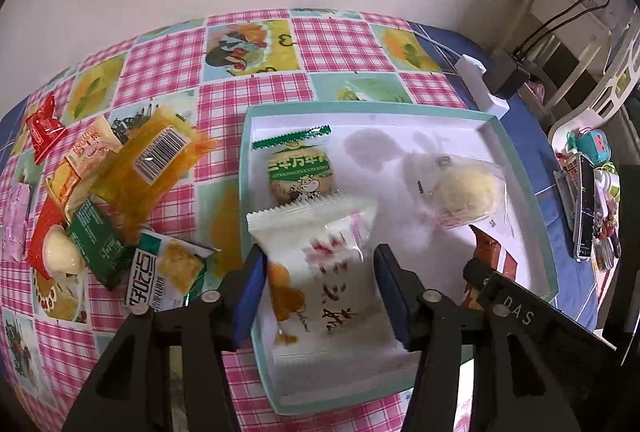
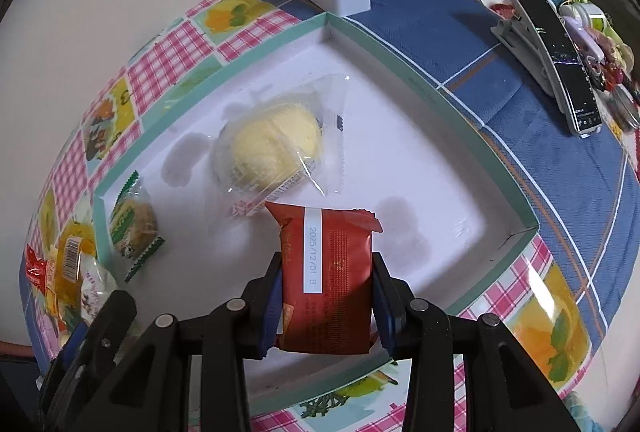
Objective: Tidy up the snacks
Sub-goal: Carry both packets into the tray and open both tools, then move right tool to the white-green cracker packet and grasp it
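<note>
- The red packet (image 2: 326,276), with a white date strip down its back, is clamped upright between the right gripper (image 2: 326,298) pads, above the tray (image 2: 496,156).
- The white packet (image 1: 324,272), printed with red and brown marks, sits between the left gripper (image 1: 320,292) jaws, which stand apart; it lies in the tray's near corner.
- Also in the tray: a clear-wrapped yellow bun (image 2: 276,144) and a green-edged cookie (image 1: 300,172).
- Only the left view shows the snack pile (image 1: 100,200) on the checked tablecloth (image 1: 256,96).
- Only the right view shows the red packet's full back.
</note>
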Tool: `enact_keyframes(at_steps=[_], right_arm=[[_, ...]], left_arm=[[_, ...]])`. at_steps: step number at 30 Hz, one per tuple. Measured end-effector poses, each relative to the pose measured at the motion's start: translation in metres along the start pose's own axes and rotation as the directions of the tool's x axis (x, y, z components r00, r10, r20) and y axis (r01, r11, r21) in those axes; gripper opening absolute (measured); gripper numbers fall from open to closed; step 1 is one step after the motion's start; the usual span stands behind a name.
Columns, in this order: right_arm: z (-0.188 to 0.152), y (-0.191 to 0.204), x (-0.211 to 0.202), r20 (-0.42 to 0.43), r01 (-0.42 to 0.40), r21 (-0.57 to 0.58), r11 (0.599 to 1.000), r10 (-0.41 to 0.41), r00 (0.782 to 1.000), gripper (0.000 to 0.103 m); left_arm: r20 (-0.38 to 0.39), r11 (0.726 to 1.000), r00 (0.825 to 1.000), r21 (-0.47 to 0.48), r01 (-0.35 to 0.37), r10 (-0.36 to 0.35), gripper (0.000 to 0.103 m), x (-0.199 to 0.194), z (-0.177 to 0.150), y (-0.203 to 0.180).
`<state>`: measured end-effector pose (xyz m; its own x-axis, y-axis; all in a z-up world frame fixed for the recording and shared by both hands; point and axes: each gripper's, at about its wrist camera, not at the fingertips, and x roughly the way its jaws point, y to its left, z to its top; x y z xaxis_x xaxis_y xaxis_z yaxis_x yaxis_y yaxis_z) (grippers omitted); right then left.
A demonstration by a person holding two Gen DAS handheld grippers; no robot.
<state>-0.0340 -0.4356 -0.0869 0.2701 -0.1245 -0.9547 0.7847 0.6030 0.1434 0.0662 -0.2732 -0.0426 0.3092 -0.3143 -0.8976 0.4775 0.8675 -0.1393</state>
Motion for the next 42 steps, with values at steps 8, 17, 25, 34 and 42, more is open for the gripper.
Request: enact_keyframes(at_steps=[8,17,25,34,42], right_arm=[[-0.003,0.01,-0.006,0.021,0.001,-0.052,0.999,0.001,1.0,0.045],[-0.011,0.014,-0.002,0.009,-0.029,-0.075,0.997,0.029,1.0,0.08],[-0.017,0.025,-0.006,0.038,-0.061,-0.12,0.991,0.066,0.997,0.099],[-0.016,0.045,-0.025,0.127,-0.121,-0.172,0.978,0.143,0.981,0.103],[-0.02,0.078,-0.047,0.166,-0.212,-0.201,0.956,0.247,0.955,0.102]], left_arm=[[0.001,0.998,0.999,-0.047,-0.04,0.04,0.076,-0.015,0.0,0.014],[-0.002,0.961,0.974,-0.161,-0.225,0.227,0.094,-0.033,-0.006,0.075],[-0.023,0.896,0.95,-0.328,-0.301,0.311,0.099,-0.04,-0.02,0.149],[-0.008,0.813,0.912,-0.45,-0.37,0.411,0.1,-0.055,-0.027,0.215],[-0.029,0.792,0.929,-0.512,-0.332,0.37,0.1,-0.061,-0.03,0.252]])
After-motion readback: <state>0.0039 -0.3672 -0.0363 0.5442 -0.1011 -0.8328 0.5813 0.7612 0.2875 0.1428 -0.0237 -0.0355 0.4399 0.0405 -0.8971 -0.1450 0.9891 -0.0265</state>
